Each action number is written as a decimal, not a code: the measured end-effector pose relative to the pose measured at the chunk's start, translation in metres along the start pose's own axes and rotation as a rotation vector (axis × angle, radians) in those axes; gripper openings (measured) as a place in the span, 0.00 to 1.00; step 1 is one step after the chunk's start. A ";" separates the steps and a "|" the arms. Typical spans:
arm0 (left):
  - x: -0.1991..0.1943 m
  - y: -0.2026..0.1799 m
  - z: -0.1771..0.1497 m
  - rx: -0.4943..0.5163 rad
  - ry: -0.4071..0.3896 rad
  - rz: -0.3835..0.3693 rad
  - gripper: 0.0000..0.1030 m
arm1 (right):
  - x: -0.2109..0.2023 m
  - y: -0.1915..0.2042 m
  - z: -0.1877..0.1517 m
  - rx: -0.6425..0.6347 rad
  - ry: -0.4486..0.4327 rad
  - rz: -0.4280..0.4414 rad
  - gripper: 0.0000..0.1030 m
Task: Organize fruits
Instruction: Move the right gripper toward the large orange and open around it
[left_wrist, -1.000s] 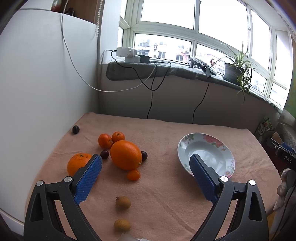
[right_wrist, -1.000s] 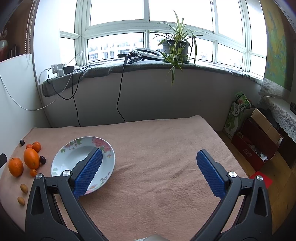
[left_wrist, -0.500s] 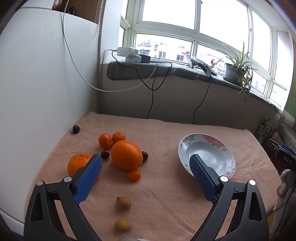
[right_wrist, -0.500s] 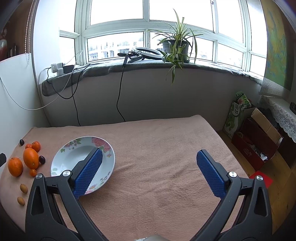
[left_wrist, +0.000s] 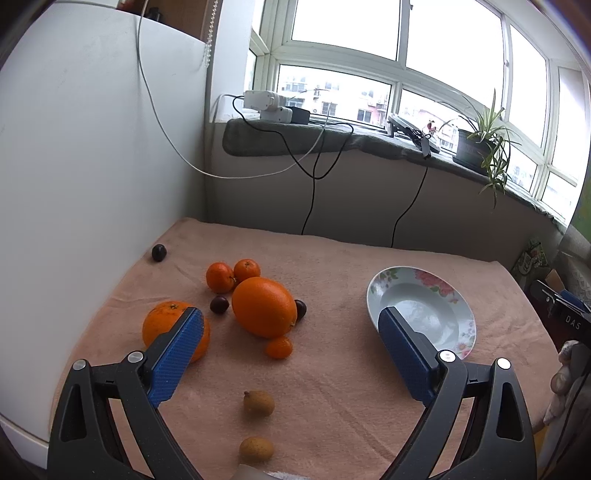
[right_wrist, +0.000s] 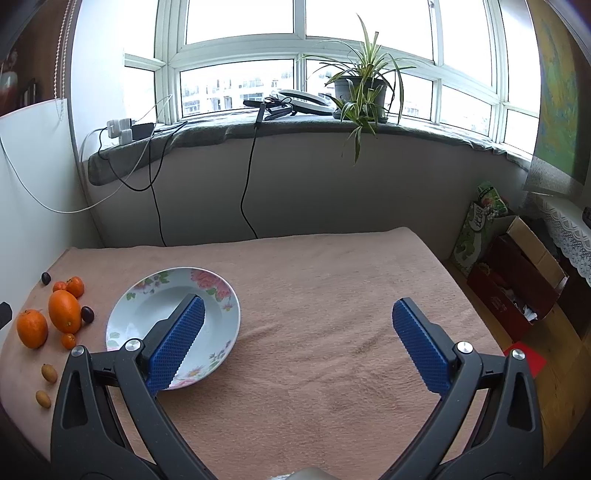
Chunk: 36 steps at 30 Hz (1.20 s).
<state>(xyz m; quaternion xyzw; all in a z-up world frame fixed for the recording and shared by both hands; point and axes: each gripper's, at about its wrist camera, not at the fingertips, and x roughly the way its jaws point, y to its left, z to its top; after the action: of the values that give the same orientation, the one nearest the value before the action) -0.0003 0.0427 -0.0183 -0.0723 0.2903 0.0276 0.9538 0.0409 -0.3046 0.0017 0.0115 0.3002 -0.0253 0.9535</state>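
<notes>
Orange fruit sits clustered on the left part of the pink cloth (left_wrist: 351, 387): I see a large orange (left_wrist: 264, 307) in the middle, a second orange (left_wrist: 168, 325) nearer the white panel, two mandarins (left_wrist: 232, 274) behind, a tiny one (left_wrist: 279, 347) in front, three dark plums (left_wrist: 219, 304) around them and two brown longans (left_wrist: 259, 403) closest to me. The floral plate (left_wrist: 424, 291) lies apart to the right, holding nothing. My left gripper (left_wrist: 291, 363) hangs above the cloth, blue pads spread wide, gripping nothing. My right gripper (right_wrist: 295, 347) is equally wide, its left pad (right_wrist: 175, 343) over the plate. On a dark object at the left view's right edge I read "DAS" (left_wrist: 572, 325).
</notes>
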 end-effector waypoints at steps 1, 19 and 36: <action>0.000 0.002 0.000 -0.003 0.001 0.001 0.93 | 0.001 0.001 0.000 -0.003 0.001 0.003 1.00; 0.003 0.048 -0.012 -0.082 0.038 0.061 0.93 | 0.024 0.053 0.010 -0.096 0.041 0.217 1.00; 0.039 0.053 -0.018 -0.154 0.125 -0.072 0.80 | 0.079 0.161 0.021 -0.233 0.268 0.666 1.00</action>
<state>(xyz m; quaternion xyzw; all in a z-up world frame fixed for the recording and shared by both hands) 0.0168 0.0927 -0.0611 -0.1572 0.3434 0.0108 0.9259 0.1259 -0.1478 -0.0252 0.0031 0.4030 0.3223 0.8566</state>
